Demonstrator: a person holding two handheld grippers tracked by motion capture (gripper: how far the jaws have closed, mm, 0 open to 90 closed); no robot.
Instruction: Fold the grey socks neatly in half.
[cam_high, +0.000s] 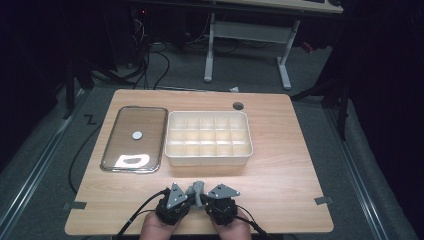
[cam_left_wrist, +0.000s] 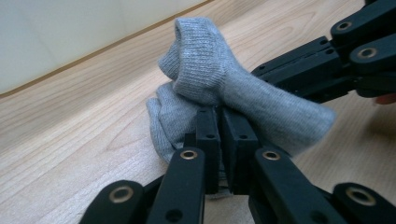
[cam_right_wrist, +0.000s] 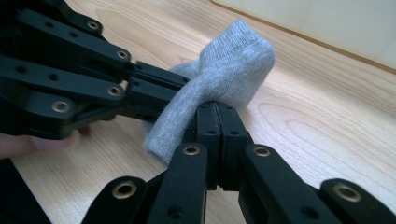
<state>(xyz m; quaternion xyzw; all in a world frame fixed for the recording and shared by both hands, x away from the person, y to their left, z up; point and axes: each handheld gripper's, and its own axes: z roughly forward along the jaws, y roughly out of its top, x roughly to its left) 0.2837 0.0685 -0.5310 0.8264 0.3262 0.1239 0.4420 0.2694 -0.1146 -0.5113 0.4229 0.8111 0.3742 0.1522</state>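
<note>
Both the left gripper (cam_left_wrist: 223, 140) and right gripper (cam_right_wrist: 217, 135) pinch a soft grey ribbed-knit sock (cam_left_wrist: 205, 70), bunched and folded, just above the pale wood-grain table (cam_left_wrist: 70, 140) at its near edge

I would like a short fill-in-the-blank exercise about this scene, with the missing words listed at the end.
1. Both grippers are shut on a grey ____.
2. The white tray is divided into ____ compartments.
3. The clear lid lies to the ____ of the tray in the high view.
4. The left gripper and right gripper work over a ____ table.

Missing words: sock; fifteen; left; wooden
</note>
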